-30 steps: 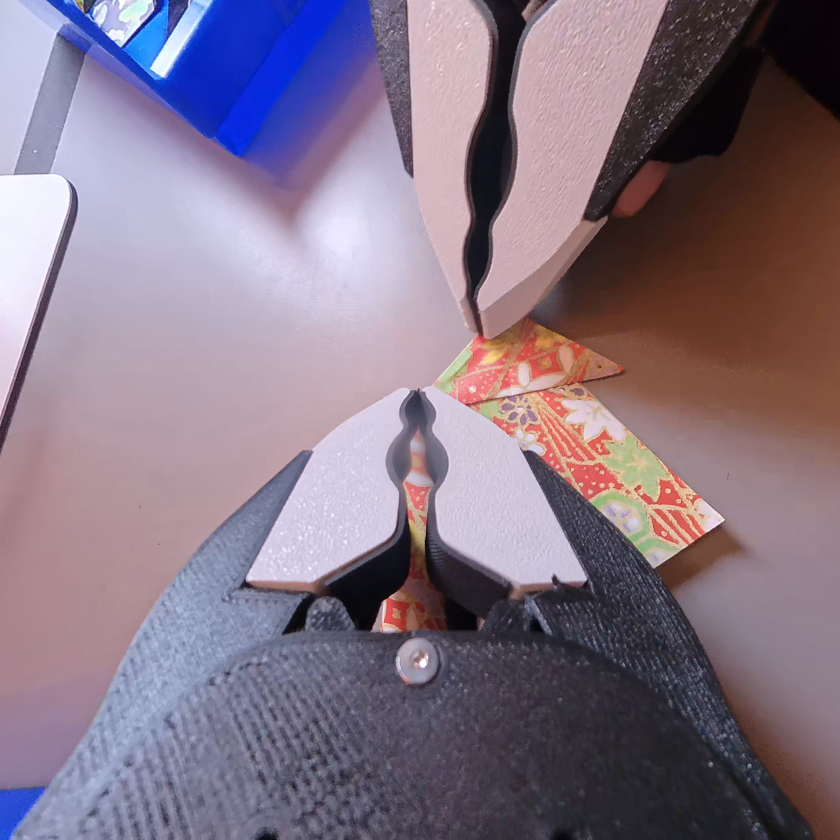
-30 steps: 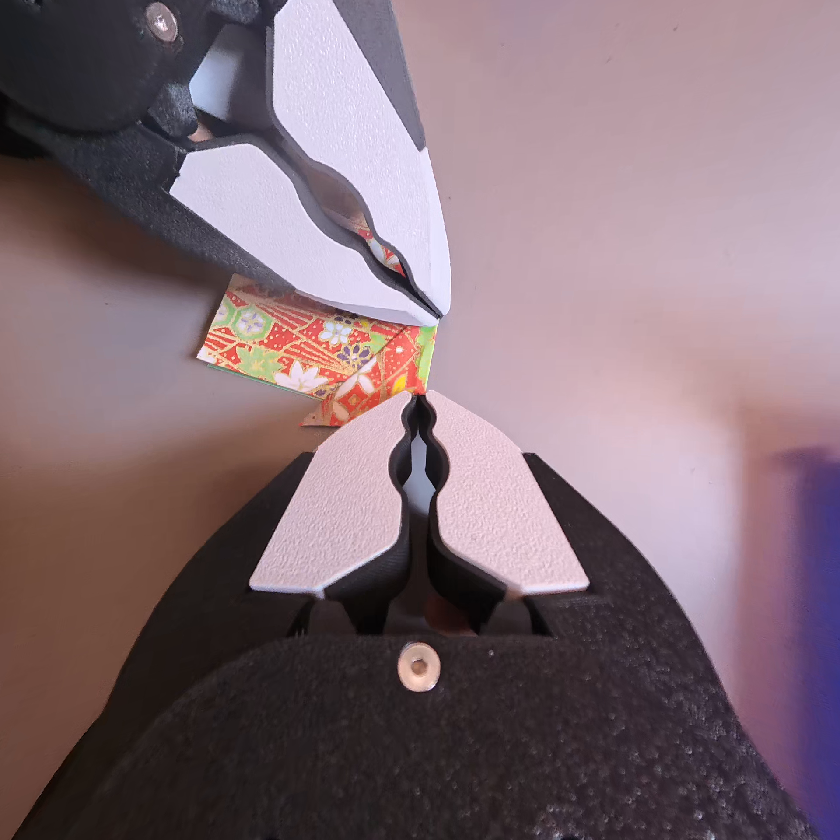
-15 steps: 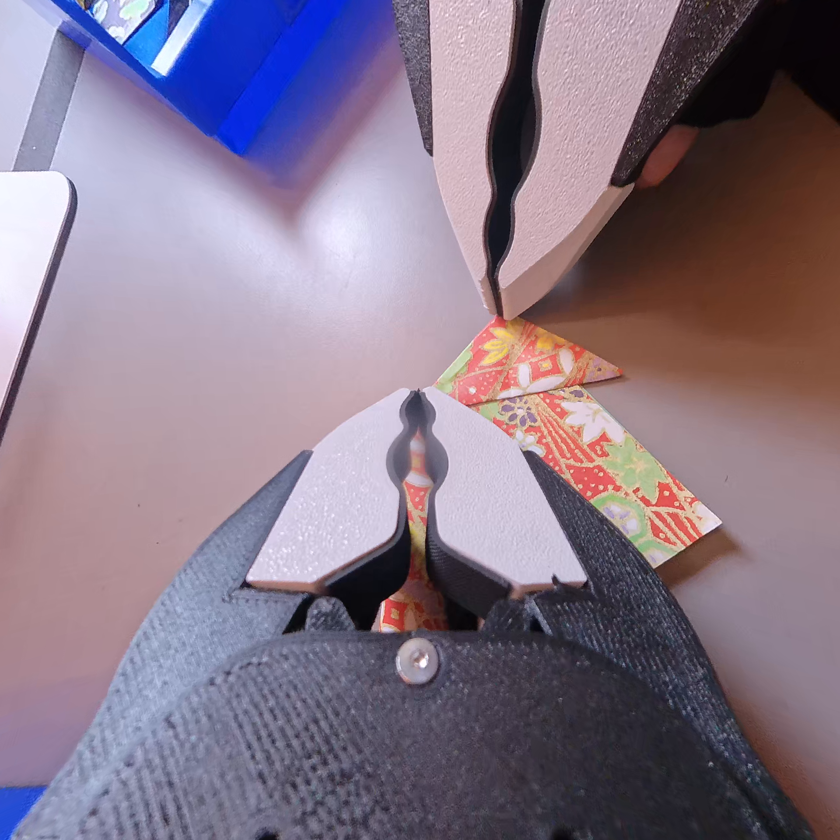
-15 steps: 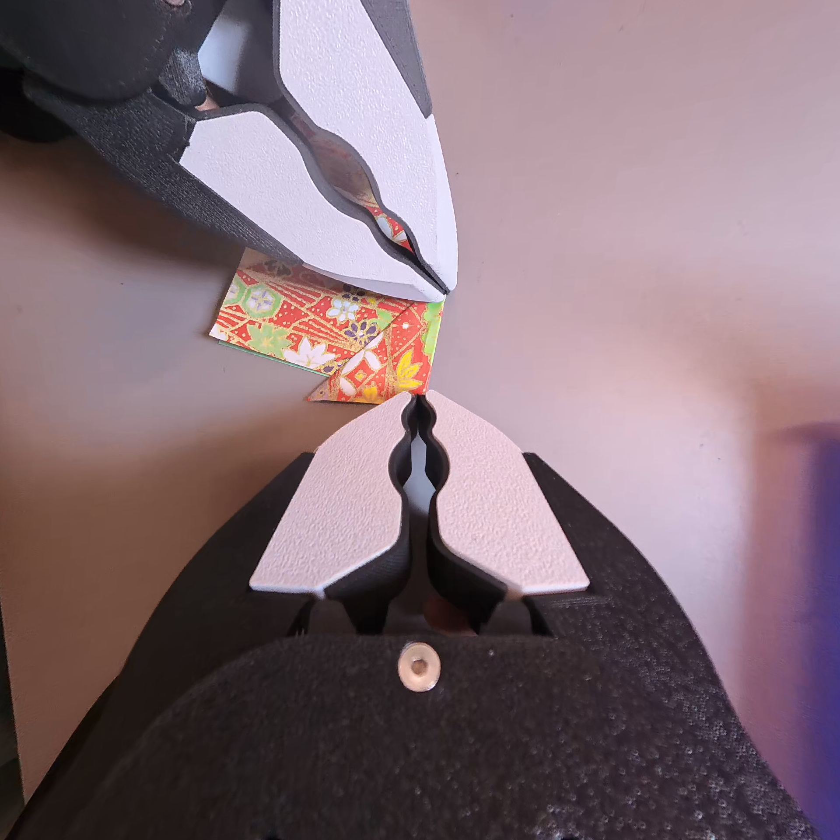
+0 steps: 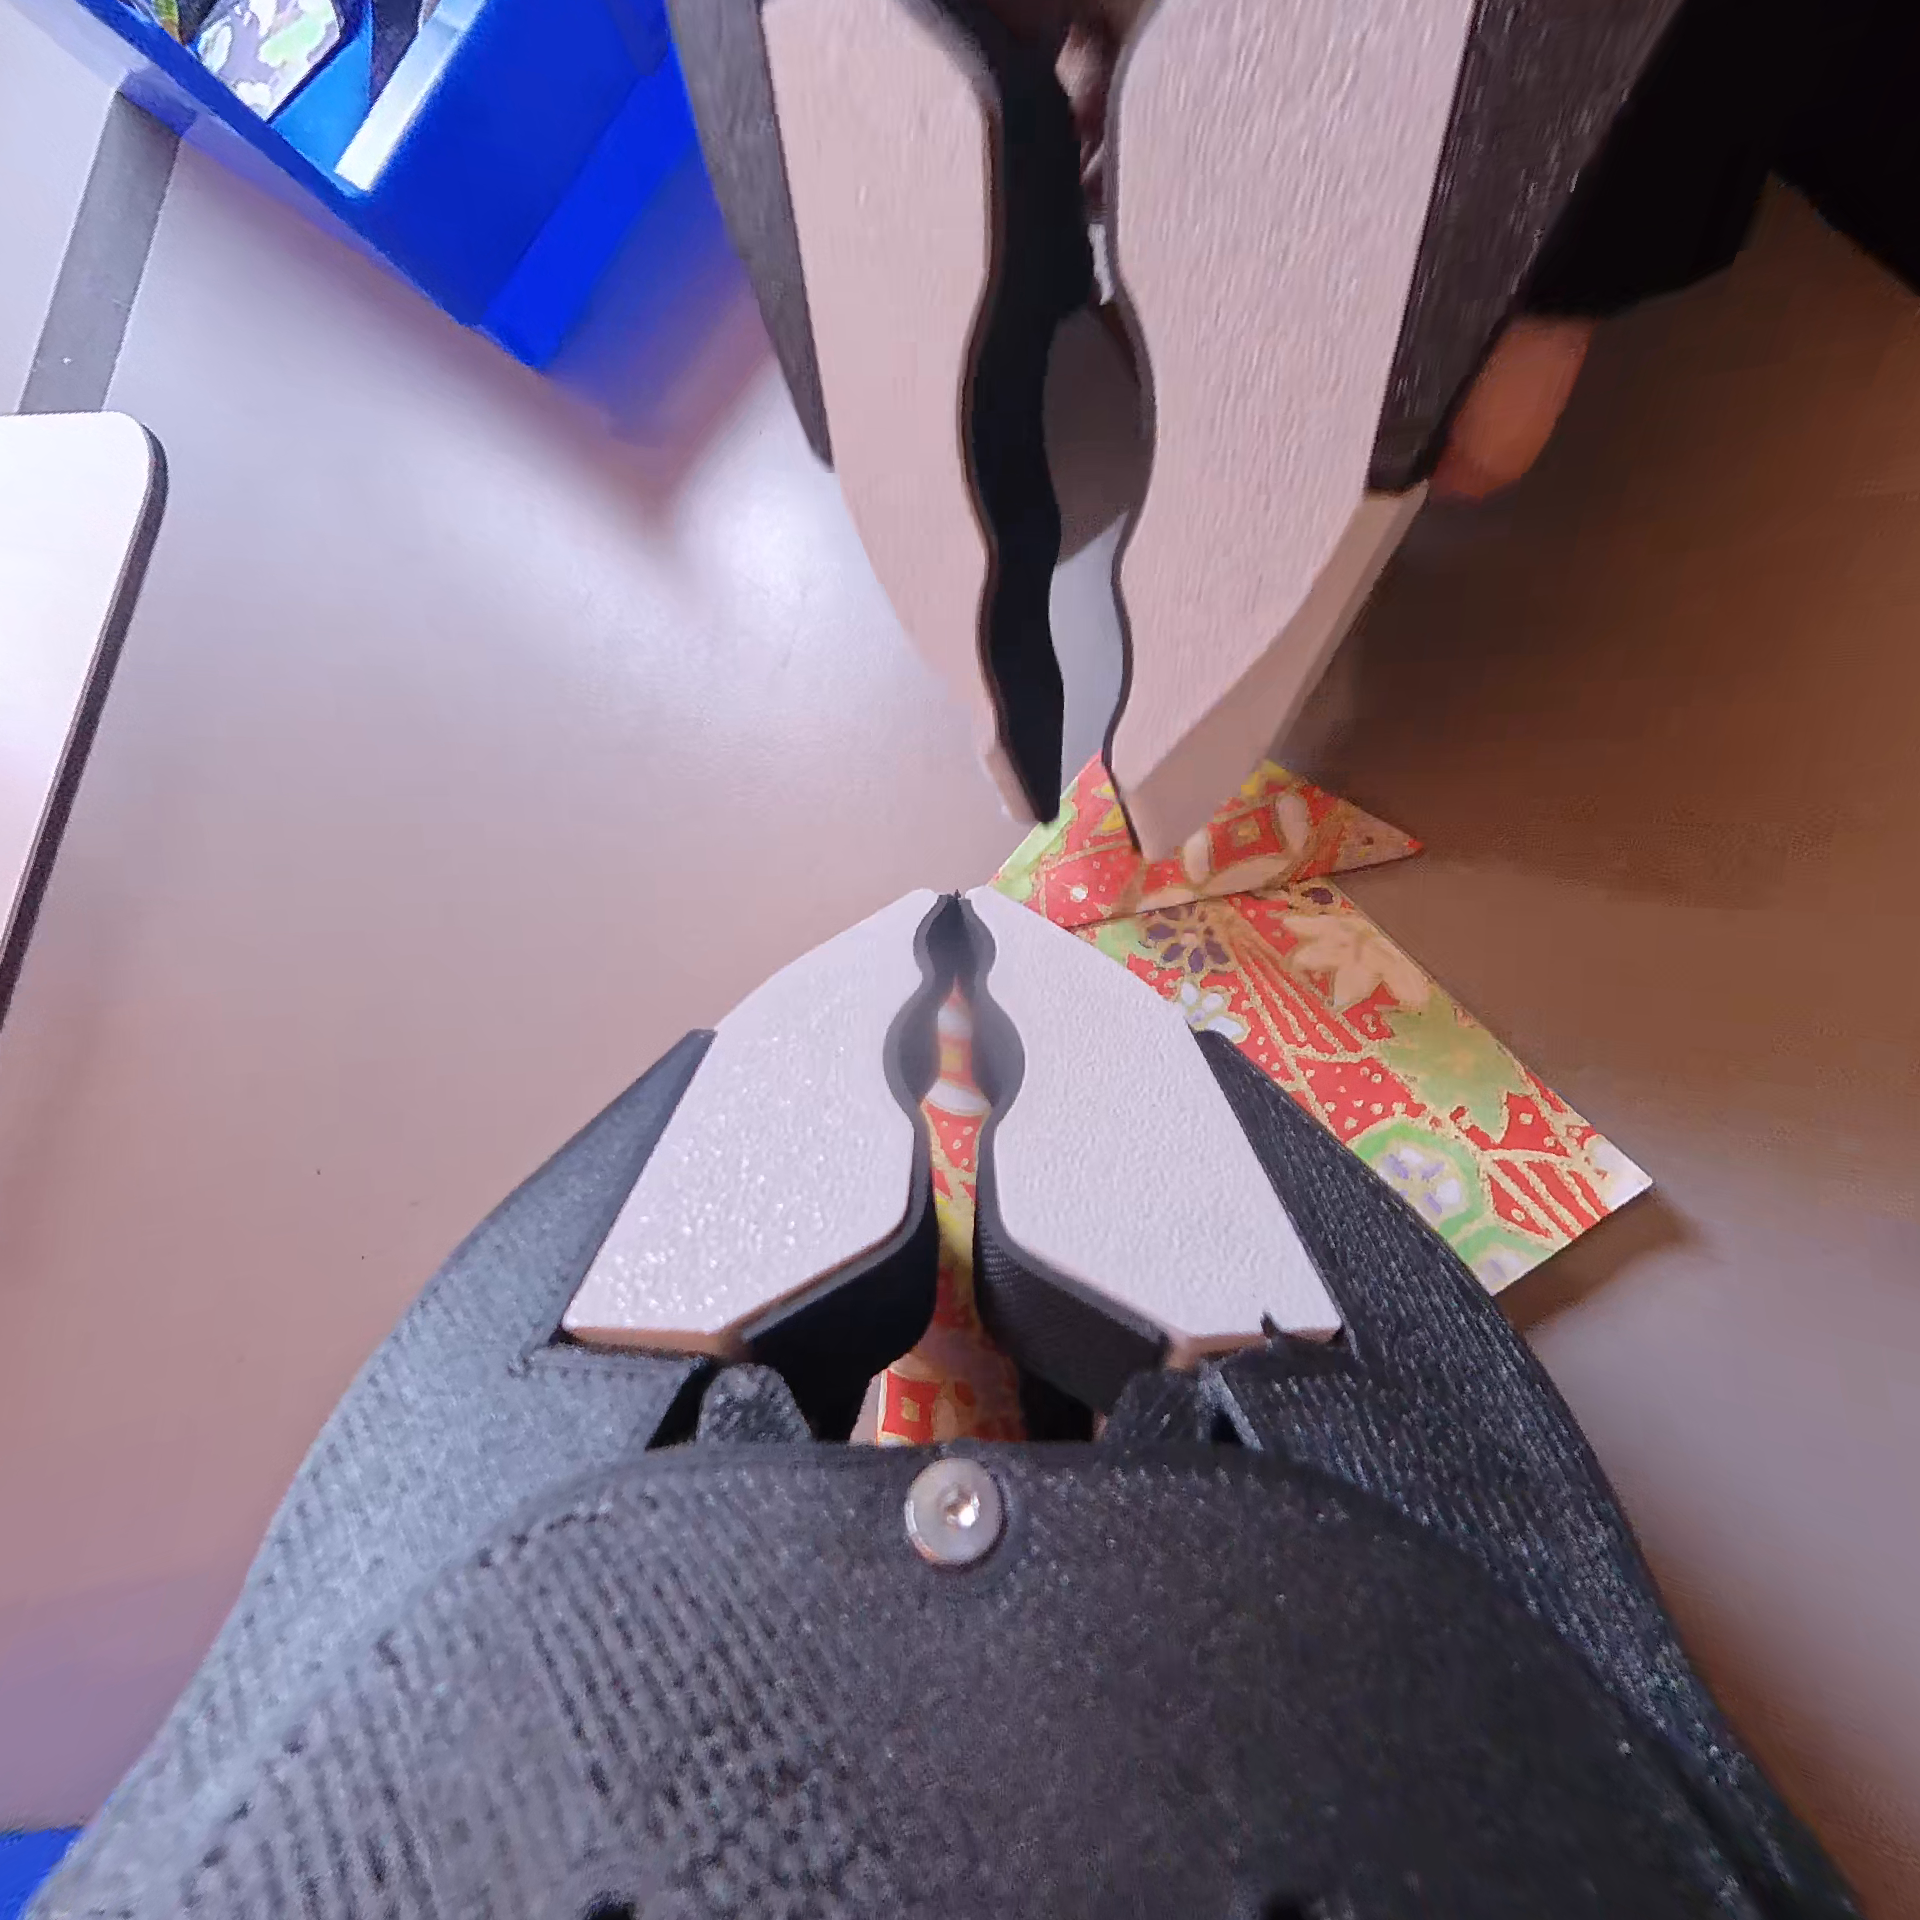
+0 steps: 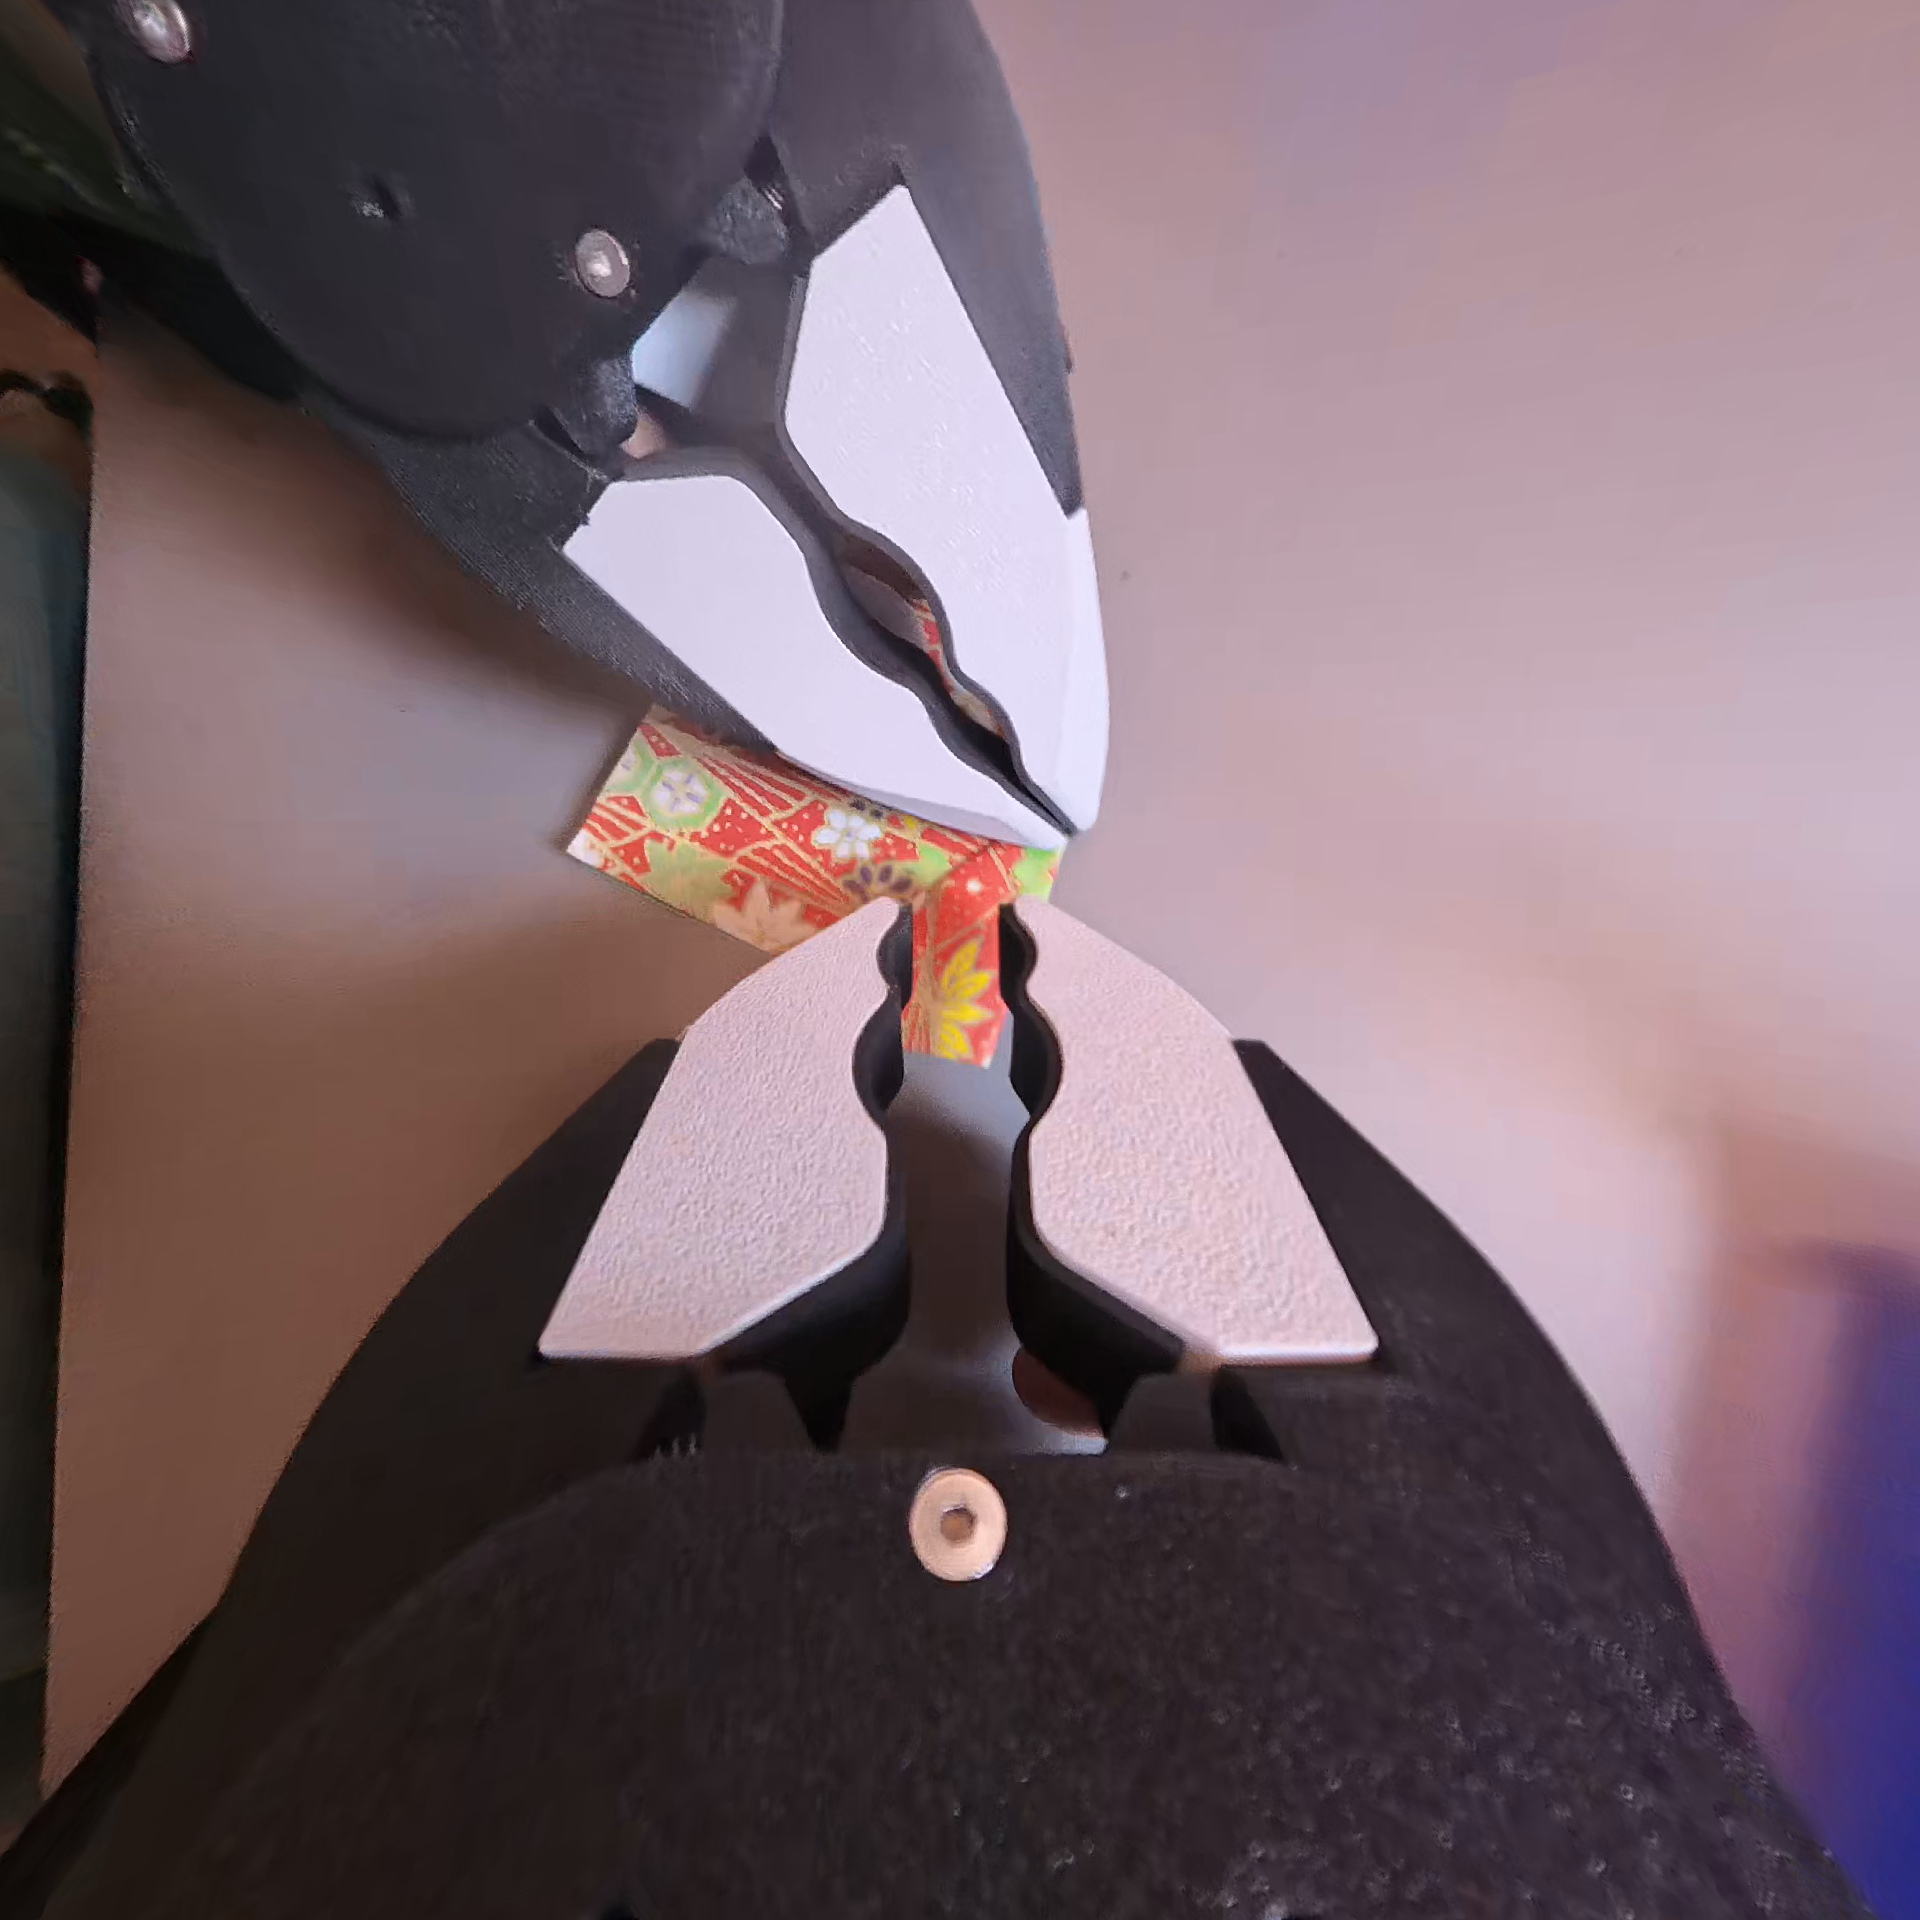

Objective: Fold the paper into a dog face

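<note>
Two grippers meet over the paper [image 5: 1340, 1049], which lies flat on the table [image 5: 468, 831], folded, with one small flap turned down at its corner. The left gripper [image 5: 961, 902] has its fingers together, tips touching, and presses on the paper; the sheet shows through the gap behind the tips. The right gripper [image 6: 954, 920] is narrowly open, and the flap [image 6: 961, 987] stands between its fingers, not yet pinched as far as I can judge. If it closes off the crease, the flap can fold crooked; if it pulls hard, the thin paper can slide from under the left gripper or tear at the fold. In the left wrist view a blue box [image 5: 457, 177] stands at 11 o'clock and a pale board [image 5: 62, 613] at 9 o'clock, both well apart. Only the left fingers, very near the flap, leave little room.
</note>
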Motion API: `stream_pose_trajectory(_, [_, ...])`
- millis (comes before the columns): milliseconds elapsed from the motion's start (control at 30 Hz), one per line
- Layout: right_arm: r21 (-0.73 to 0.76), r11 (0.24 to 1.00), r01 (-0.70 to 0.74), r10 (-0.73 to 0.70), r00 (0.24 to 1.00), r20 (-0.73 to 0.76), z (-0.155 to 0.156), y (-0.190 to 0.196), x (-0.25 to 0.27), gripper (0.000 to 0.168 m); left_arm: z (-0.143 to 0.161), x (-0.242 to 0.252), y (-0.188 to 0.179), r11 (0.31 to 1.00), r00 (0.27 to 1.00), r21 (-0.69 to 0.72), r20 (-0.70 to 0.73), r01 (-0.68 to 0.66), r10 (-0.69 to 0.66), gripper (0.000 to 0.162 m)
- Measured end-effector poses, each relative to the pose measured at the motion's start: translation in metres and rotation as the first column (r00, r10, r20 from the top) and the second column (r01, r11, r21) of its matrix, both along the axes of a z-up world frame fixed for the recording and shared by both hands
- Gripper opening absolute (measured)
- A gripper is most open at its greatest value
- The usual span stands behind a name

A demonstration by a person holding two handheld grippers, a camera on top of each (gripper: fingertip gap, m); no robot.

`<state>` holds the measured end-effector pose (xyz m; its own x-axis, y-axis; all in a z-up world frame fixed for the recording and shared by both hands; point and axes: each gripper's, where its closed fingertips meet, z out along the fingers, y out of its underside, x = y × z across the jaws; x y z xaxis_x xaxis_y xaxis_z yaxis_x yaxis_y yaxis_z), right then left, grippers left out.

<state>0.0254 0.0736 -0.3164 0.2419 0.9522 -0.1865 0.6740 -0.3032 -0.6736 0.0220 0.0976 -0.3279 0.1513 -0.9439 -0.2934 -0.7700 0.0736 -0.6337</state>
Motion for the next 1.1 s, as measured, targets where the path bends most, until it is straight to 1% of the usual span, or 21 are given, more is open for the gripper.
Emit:
stream_pose_trajectory(100, [-0.001, 0.999, -0.039, 0.039, 0.998, 0.055, -0.011, -0.001, -0.005, 0.014, 0.0, 0.0, 0.0, 1.0, 1.0, 0.004, 0.007, 0.008, -0.008, 0.0])
stream_pose_trajectory(133, [0.013, 0.999, -0.034, 0.034, 0.998, 0.06, -0.011, 0.001, -0.005, 0.01, 0.0, 0.0, 0.0, 1.0, 1.0, 0.003, 0.013, 0.01, -0.01, 0.0])
stream_pose_trajectory(200, [0.011, 1.0, -0.021, 0.021, 0.998, 0.058, -0.012, 0.001, -0.004, 0.01, 0.002, 0.001, -0.002, 1.0, 0.999, -0.016, 0.037, 0.021, -0.02, 0.0])
stream_pose_trajectory(300, [0.005, 1.0, 0.002, -0.002, 0.999, 0.049, -0.012, 0.0, -0.001, 0.009, 0.015, 0.001, -0.002, 0.996, 0.993, -0.085, 0.12, 0.01, 0.0, 0.0])
stream_pose_trajectory(433, [-0.021, 0.999, 0.048, -0.047, 0.998, 0.044, -0.012, 0.0, 0.002, 0.008, 0.028, -0.022, 0.007, 0.979, 0.984, -0.202, 0.167, -0.029, 0.063, 0.0])
stream_pose_trajectory(467, [-0.028, 0.998, 0.055, -0.054, 0.998, 0.044, -0.012, 0.0, 0.003, 0.007, 0.031, -0.029, 0.009, 0.971, 0.979, -0.237, 0.183, -0.04, 0.085, 0.021])
stream_pose_trajectory(500, [-0.032, 0.998, 0.06, -0.059, 0.997, 0.045, -0.012, 0.0, 0.003, 0.007, 0.029, -0.037, 0.01, 0.952, 0.977, -0.299, 0.175, -0.063, 0.12, 0.052])
stream_pose_trajectory(533, [-0.033, 0.997, 0.064, -0.063, 0.997, 0.045, -0.012, 0.0, 0.004, 0.006, 0.025, -0.047, 0.009, 0.933, 0.98, -0.352, 0.15, -0.074, 0.134, 0.06])
stream_pose_trajectory(567, [-0.036, 0.997, 0.07, -0.068, 0.997, 0.044, -0.012, 0.0, 0.004, 0.005, 0.025, -0.055, 0.011, 0.931, 0.977, -0.354, 0.149, -0.089, 0.15, 0.061])
stream_pose_trajectory(700, [-0.042, 0.995, 0.095, -0.093, 0.994, 0.049, -0.012, 0.001, 0.008, 0.003, 0.02, -0.088, 0.013, 0.917, 0.98, -0.38, 0.099, -0.122, 0.172, 0.059])
stream_pose_trajectory(867, [-0.05, 0.989, 0.137, -0.134, 0.989, 0.055, -0.012, 0.001, 0.015, 0.004, 0.01, -0.107, 0.012, 0.866, 0.978, -0.48, 0.072, -0.14, 0.198, 0.052])
stream_pose_trajectory(900, [-0.054, 0.988, 0.145, -0.142, 0.988, 0.054, -0.012, 0.001, 0.016, 0.004, 0.006, -0.107, 0.011, 0.854, 0.977, -0.502, 0.068, -0.14, 0.201, 0.05])
stream_pose_trajectory(967, [-0.069, 0.985, 0.16, -0.157, 0.987, 0.044, -0.012, 0.0, 0.017, 0.005, 0.006, -0.103, 0.006, 0.84, 0.979, -0.532, 0.084, -0.112, 0.184, 0.037])
stream_pose_trajectory(1067, [-0.094, 0.98, 0.176, -0.173, 0.984, 0.036, -0.011, 0.0, 0.018, 0.006, 0.004, -0.099, 0.003, 0.846, 0.984, -0.525, 0.083, -0.094, 0.16, 0.022])
stream_pose_trajectory(1100, [-0.099, 0.979, 0.178, -0.175, 0.984, 0.035, -0.011, 0.0, 0.019, 0.006, 0.004, -0.099, 0.003, 0.847, 0.984, -0.524, 0.084, -0.09, 0.156, 0.019])
